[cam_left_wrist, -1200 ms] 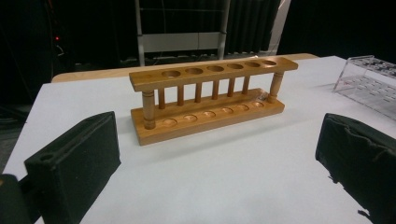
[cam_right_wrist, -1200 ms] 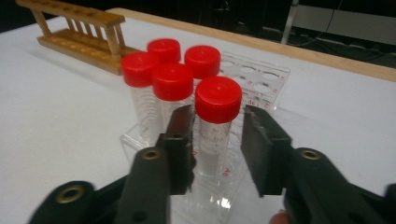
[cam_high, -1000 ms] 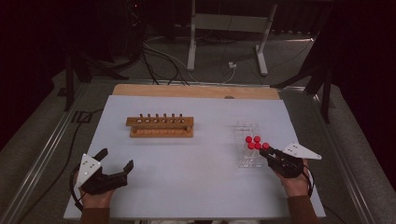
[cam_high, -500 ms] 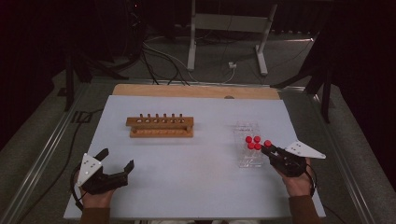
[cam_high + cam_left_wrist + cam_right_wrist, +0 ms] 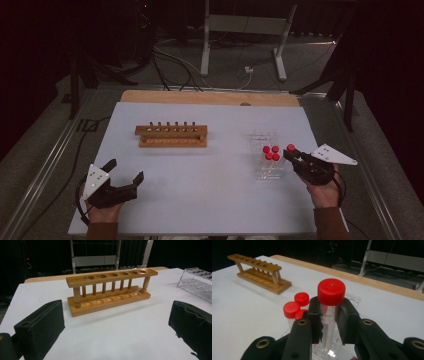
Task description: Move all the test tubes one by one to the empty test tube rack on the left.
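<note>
Glossy wooden rack (image 5: 110, 291), matt white table (image 5: 210, 200)

A broad stretch of bare white tabletop (image 5: 210, 185) is lying open between the two hands, giving free passage across the near half. The wooden rack (image 5: 171, 135) is standing as the one obstacle in the middle, with room to pass in front of it, behind it and at both ends. The clear rack (image 5: 265, 157) is blocking the right side, three red-capped tubes (image 5: 270, 152) sticking up from it just beside the right gripper (image 5: 295, 156).
</note>
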{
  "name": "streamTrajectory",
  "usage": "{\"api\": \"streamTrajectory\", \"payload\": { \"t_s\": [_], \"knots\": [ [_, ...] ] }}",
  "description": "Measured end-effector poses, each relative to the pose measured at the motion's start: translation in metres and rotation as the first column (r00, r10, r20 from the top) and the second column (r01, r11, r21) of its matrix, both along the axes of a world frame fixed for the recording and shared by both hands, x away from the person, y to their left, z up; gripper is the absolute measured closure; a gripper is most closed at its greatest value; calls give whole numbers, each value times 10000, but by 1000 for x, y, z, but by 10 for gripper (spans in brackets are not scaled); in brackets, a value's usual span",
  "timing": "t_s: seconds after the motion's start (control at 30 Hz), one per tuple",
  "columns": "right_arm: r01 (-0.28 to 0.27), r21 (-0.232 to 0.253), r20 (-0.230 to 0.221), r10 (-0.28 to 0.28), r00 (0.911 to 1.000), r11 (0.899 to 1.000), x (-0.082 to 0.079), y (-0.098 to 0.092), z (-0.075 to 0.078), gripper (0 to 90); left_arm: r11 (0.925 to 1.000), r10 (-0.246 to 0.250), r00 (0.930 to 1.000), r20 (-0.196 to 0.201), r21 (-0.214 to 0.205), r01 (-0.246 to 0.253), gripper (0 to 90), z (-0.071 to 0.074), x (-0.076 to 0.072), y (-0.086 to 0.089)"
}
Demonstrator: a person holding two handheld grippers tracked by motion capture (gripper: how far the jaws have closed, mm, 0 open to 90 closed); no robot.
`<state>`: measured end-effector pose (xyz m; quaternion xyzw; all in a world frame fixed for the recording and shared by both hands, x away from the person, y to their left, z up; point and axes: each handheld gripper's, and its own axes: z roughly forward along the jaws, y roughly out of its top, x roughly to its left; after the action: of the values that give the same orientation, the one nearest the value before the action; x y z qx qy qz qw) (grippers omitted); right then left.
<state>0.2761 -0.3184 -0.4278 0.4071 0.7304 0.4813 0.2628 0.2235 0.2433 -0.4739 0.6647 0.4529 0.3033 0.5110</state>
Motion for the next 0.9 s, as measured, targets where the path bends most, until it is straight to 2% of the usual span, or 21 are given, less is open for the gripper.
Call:
{"api": "streamTrajectory", "payload": {
  "t_s": [0.53,0.9],
  "knots": [
    [15,-38,168,-15,9999,10000,4,2,18,743,10000,-55,10000,22,-54,55,12,2,1,-4],
    [-380,-117,21,380,9993,9992,-5,7,25,743,9996,-279,9989,366,-68,281,12,18,2,-15]
  ]
}}
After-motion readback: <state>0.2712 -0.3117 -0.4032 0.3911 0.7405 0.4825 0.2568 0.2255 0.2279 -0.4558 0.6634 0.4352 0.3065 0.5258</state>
